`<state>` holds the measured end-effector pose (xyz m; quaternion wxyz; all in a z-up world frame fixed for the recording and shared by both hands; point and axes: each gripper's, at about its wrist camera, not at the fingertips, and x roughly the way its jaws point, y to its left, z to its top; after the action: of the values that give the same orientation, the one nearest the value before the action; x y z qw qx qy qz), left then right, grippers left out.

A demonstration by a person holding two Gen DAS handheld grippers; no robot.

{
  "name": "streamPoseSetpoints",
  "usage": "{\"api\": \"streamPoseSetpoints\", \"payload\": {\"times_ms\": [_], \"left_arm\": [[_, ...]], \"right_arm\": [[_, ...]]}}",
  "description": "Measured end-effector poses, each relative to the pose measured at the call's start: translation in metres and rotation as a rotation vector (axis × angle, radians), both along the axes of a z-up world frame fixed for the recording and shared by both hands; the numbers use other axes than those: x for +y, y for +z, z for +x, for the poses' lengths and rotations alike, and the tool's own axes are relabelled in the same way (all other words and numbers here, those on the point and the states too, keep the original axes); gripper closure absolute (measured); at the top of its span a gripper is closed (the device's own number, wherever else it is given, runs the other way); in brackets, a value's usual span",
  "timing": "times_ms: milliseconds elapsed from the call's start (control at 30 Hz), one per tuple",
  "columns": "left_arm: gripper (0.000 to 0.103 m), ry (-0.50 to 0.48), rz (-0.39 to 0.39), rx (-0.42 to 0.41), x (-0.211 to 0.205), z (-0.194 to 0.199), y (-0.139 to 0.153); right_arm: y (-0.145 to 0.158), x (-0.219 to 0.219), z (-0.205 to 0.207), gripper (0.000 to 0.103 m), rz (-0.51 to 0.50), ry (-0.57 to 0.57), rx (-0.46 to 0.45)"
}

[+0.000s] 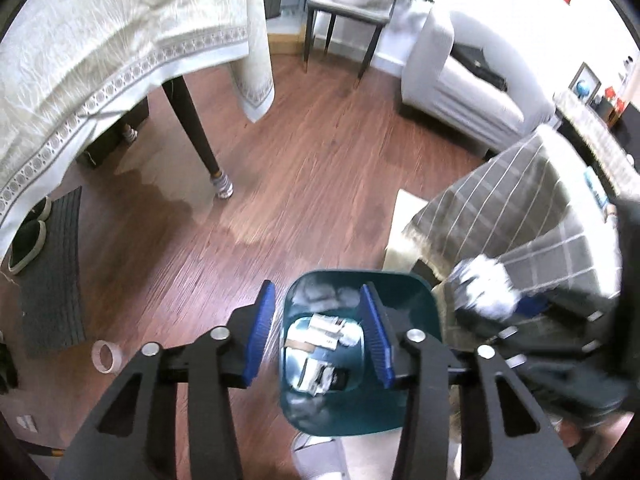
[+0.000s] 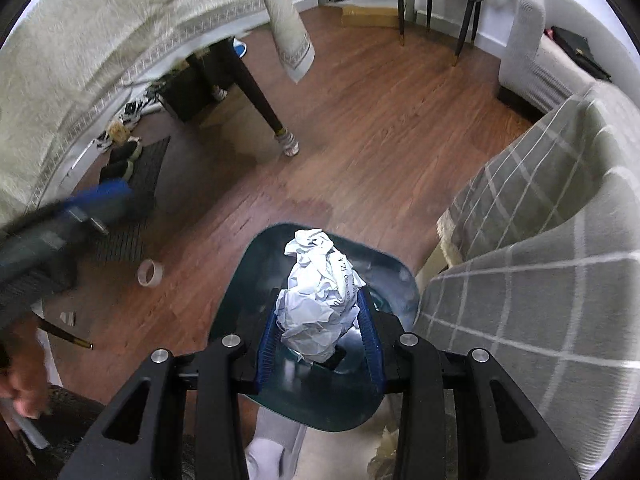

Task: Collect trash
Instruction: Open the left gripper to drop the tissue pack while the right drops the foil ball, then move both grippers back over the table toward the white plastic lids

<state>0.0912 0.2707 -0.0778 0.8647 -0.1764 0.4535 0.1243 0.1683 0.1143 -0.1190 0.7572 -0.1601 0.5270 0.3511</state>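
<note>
A teal trash bin (image 1: 416,300) stands on the wood floor below both grippers, with several papers and wrappers (image 1: 320,340) inside. My left gripper (image 1: 320,336) is open and empty above the bin. My right gripper (image 2: 320,332) is shut on a crumpled white paper ball (image 2: 320,300) and holds it over the bin (image 2: 240,272). In the left wrist view the right gripper with the paper ball (image 1: 484,288) shows blurred at the right. A roll of tape (image 1: 106,356) lies on the floor left of the bin; it also shows in the right wrist view (image 2: 150,273).
A table with a cream cloth (image 1: 100,40) and a dark leg (image 1: 196,132) stands at the left. A grey checked blanket on a sofa (image 2: 540,240) is close on the right. A dark mat with shoes (image 1: 48,272) lies at the left. A side table (image 1: 348,20) stands at the back.
</note>
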Motion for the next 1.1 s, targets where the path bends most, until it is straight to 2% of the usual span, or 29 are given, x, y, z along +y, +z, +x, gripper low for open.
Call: {"api": "streamPoseSetpoints", "payload": {"times_ms": [167,300,467,633,867,1100], "left_arm": [[0.065,0.008,0.007,-0.062,-0.004,-0.002,0.019],[0.068,0.009,-0.018,-0.096,-0.004,-0.004,0.029],[0.069,-0.003,-0.023,-0.137,-0.008,-0.006,0.043],[0.069,-0.005,-0.023,-0.171,-0.012,-0.008,0.057],[0.069,-0.011,-0.016,-0.239,-0.025,-0.010,0.080],[0.069,0.003,0.010,-0.290,-0.033,-0.011,0.098]], "right_arm": [[-0.023,0.008,-0.008,0.065,-0.056,0.038,0.023],[-0.039,0.014,-0.018,0.065,-0.092,0.074,0.033],[-0.060,0.017,-0.026,0.064,-0.158,0.110,0.047],[-0.065,0.013,-0.032,0.054,-0.169,0.129,0.063],[-0.042,0.005,-0.033,0.051,-0.108,0.128,0.049],[0.016,-0.001,-0.036,0.052,0.016,0.145,-0.013]]}}
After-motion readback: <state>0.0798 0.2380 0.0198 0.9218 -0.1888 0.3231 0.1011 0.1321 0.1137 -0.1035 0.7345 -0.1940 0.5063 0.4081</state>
